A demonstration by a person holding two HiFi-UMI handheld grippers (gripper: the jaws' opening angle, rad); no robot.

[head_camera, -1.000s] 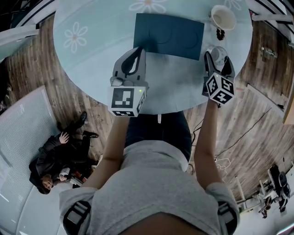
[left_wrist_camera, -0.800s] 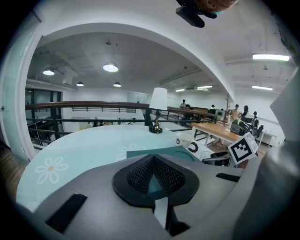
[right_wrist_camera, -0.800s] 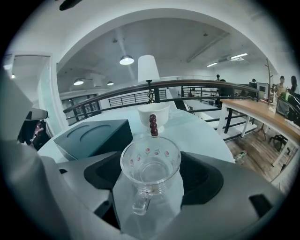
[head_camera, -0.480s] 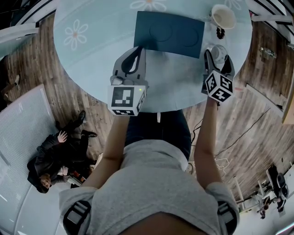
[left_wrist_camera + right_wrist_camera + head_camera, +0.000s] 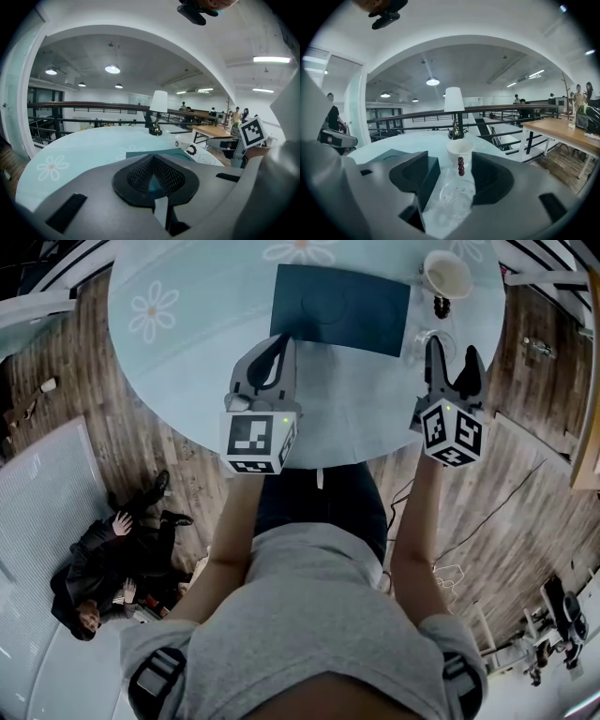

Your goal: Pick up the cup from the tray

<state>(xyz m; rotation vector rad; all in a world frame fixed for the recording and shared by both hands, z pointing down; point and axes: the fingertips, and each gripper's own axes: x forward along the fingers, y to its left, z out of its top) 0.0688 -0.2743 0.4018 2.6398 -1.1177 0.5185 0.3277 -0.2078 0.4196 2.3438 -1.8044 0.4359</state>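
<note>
Cup (image 5: 448,274) sits off the tray (image 5: 339,307), on the table (image 5: 187,352) just right of the tray's far right corner. It's upright, long axis vertical, mouth up, and the beaded handle (image 5: 441,307) faces the right gripper (image 5: 452,351). That gripper's jaws are spread and hold nothing, lined up on the cup, with a clear glass dish (image 5: 424,341) on the table at their tips. Left gripper (image 5: 279,341) has its jaws pressed together, empty, tip at the tray's near left corner.
</note>
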